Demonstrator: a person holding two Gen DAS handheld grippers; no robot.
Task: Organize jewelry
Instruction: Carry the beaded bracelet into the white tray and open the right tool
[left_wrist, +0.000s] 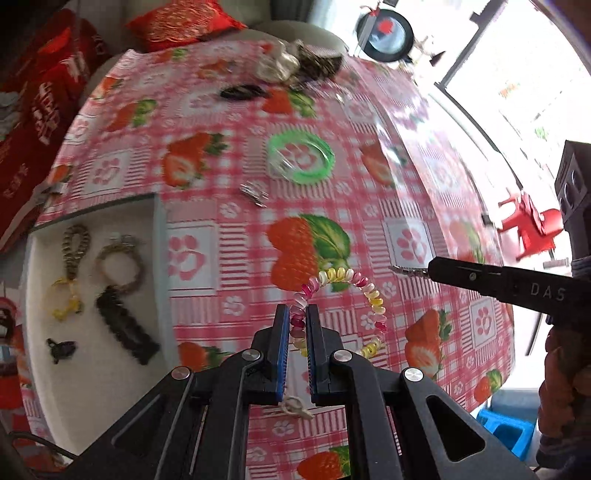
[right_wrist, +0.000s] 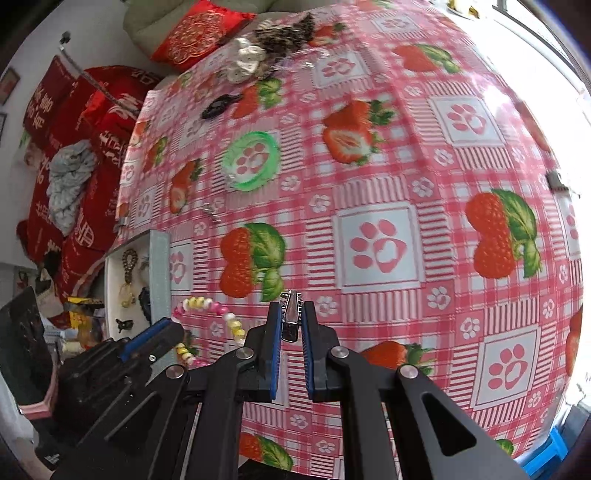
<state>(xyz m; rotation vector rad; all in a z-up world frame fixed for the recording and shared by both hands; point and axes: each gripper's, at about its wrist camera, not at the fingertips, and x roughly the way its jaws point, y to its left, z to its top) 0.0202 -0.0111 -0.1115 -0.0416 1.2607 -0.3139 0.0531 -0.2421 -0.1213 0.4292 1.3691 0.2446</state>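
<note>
The left gripper (left_wrist: 297, 317) fingers pinch a light, springy coil bracelet (left_wrist: 343, 295) drooping toward three o'clock; the right gripper (right_wrist: 290, 321) fingers clamp a small, stiff, slippery metal clip (right_wrist: 290, 314); grip each mid-body.

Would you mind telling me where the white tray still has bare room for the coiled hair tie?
The white tray is bare along its near half, below the black hair clip and small black claw clip. Its far end is crowded with the braided loops and yellow bracelet.
</note>
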